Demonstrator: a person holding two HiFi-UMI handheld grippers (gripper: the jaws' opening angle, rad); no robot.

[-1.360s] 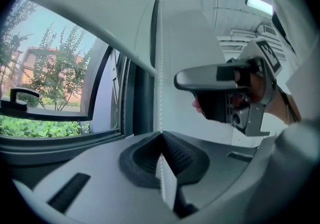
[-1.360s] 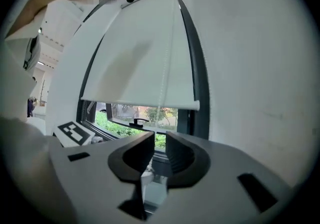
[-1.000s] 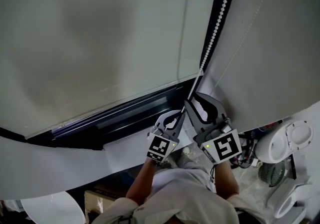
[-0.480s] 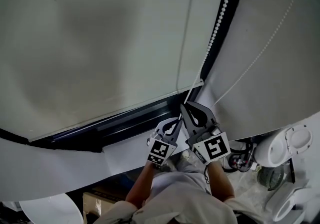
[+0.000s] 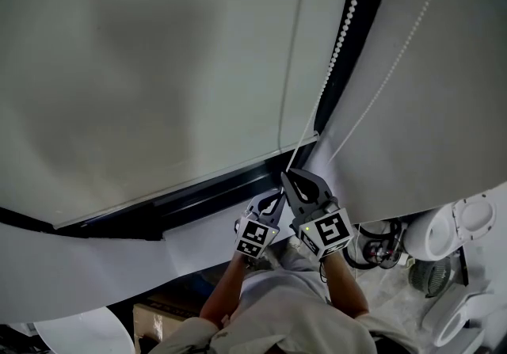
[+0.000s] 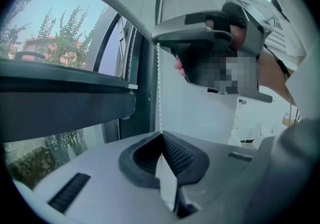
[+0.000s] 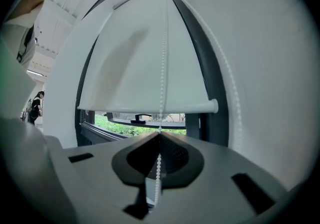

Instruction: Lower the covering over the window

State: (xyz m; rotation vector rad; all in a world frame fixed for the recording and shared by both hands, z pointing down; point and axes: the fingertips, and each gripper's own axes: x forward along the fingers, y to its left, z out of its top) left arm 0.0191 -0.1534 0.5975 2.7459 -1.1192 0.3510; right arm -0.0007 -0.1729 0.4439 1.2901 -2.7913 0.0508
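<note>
At about 6 o'clock in the head view, the left gripper [image 5: 273, 200] and the right gripper [image 5: 290, 180] stand close side by side and hide the piece of the bead chain [image 5: 342, 36] that they hold. In each gripper's own view the jaws are closed together on one strand of this chain, which rises straight up from the tips.

The chain runs toward 1 o'clock and is cut off at the top edge, and so is the roller blind [image 5: 158, 67]. The blind covers most of the window. Its bottom bar [image 5: 182, 182] lies just above the dark window frame [image 5: 206, 198], and under the bar the right gripper view shows a low strip of glass with green trees [image 7: 125, 128].

A second strand [image 7: 231, 82] hangs free at 3 o'clock from the held one. At 4 o'clock in the head view a small fan [image 5: 432, 273] stands half behind white objects [image 5: 455, 222] that I cannot make out.
</note>
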